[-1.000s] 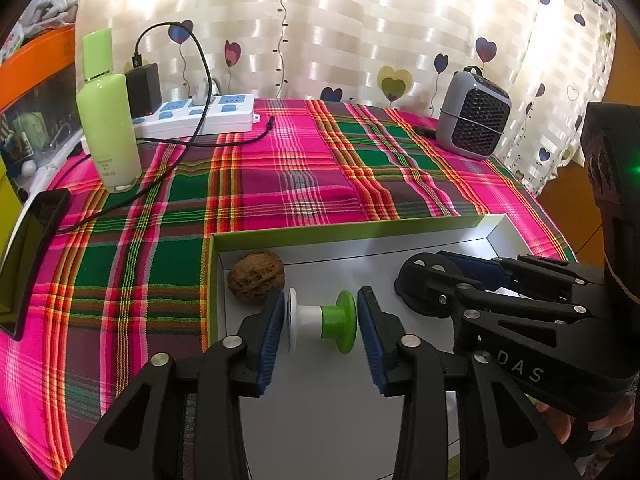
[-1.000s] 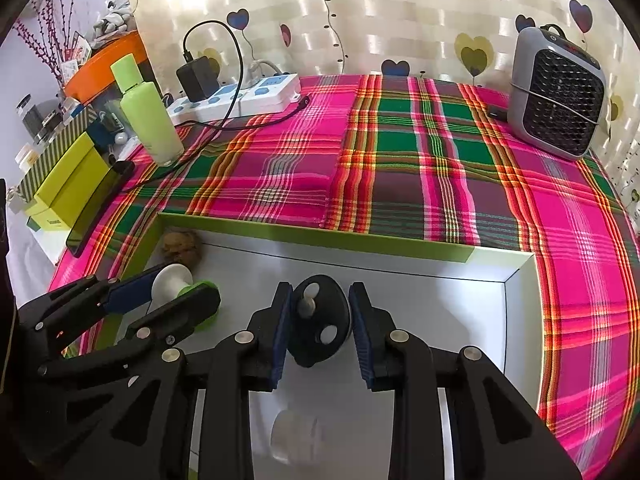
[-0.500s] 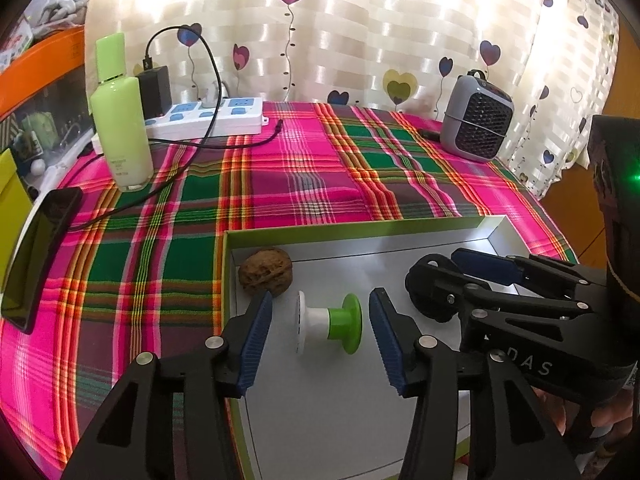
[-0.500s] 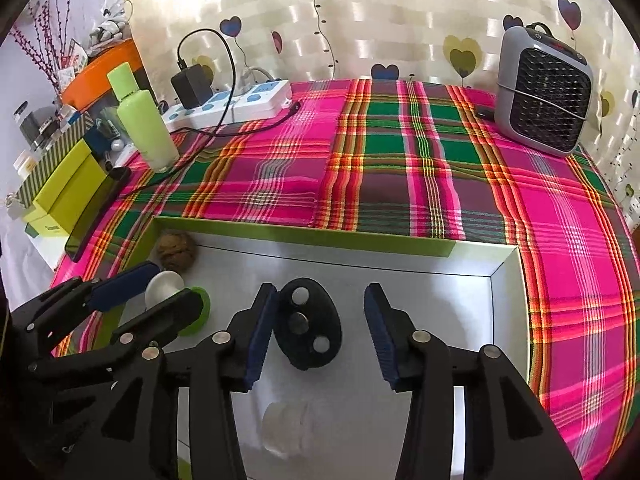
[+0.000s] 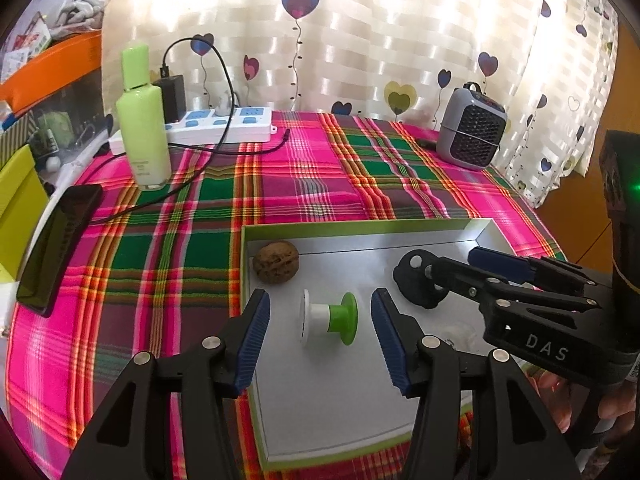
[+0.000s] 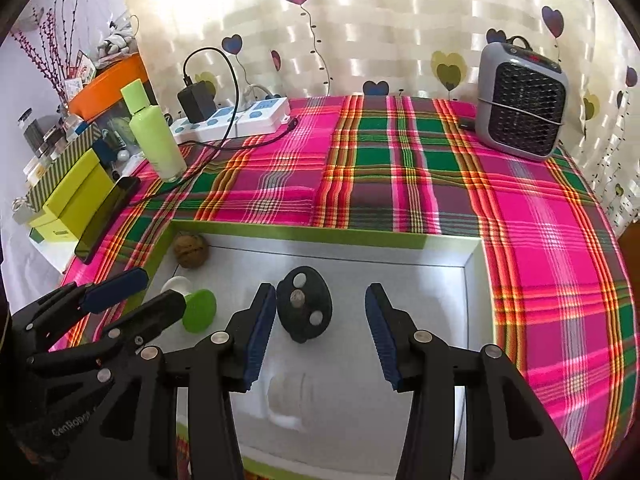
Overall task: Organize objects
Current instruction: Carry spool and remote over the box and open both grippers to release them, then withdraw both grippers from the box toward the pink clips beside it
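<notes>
- On the pink, green and red plaid tablecloth (image 6: pixel 400 184) lies a shallow open box with a lime-green rim and a pale grey floor (image 5: pixel 320 392), holding the sorted things.
- Between the spread blue pads of the left gripper (image 5: pixel 320 330), a small spool with a white disc at one end and a green disc at the other (image 5: pixel 330 318) lies on its side on the box floor; its jaws are opening and neither pad touches it.
- A brown, wrinkled walnut (image 5: pixel 276 267) sits in the box's far left corner, just beyond the spool.
- The right gripper (image 6: pixel 320 326) is spread as well, empty; a black oval plastic piece set with three round metal studs (image 6: pixel 305 309) rests on the floor between its pads, nearer the left one, apparently clear of both.
- A small clear, whitish round item (image 6: pixel 288 398) lies in the box nearer the camera; I cannot make out what it is.
- Beyond the box stand a pale green plastic bottle (image 5: pixel 143 120), a white power strip with blue sockets (image 5: pixel 224 126) and a small grey fan heater (image 6: pixel 522 102).
- A dark phone (image 5: pixel 58 256) leans at the left edge of the cloth.
</notes>
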The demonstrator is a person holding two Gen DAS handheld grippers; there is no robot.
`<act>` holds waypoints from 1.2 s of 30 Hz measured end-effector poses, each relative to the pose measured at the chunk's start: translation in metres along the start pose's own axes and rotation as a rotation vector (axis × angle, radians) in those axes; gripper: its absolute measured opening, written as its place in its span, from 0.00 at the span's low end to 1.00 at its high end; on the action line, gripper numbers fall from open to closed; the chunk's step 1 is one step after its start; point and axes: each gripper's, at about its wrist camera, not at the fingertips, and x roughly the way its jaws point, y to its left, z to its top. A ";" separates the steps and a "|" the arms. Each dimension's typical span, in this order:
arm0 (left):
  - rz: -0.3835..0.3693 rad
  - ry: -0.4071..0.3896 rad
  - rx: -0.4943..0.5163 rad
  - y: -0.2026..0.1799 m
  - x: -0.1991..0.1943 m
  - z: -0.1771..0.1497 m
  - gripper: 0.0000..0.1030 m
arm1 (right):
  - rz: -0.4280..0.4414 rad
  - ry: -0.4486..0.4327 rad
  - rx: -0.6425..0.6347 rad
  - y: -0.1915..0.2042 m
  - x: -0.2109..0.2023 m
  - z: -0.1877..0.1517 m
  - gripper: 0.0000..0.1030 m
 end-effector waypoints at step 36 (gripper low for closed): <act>-0.089 -0.023 -0.006 0.003 -0.079 -0.080 0.50 | -0.007 -0.128 0.037 0.004 -0.099 -0.082 0.46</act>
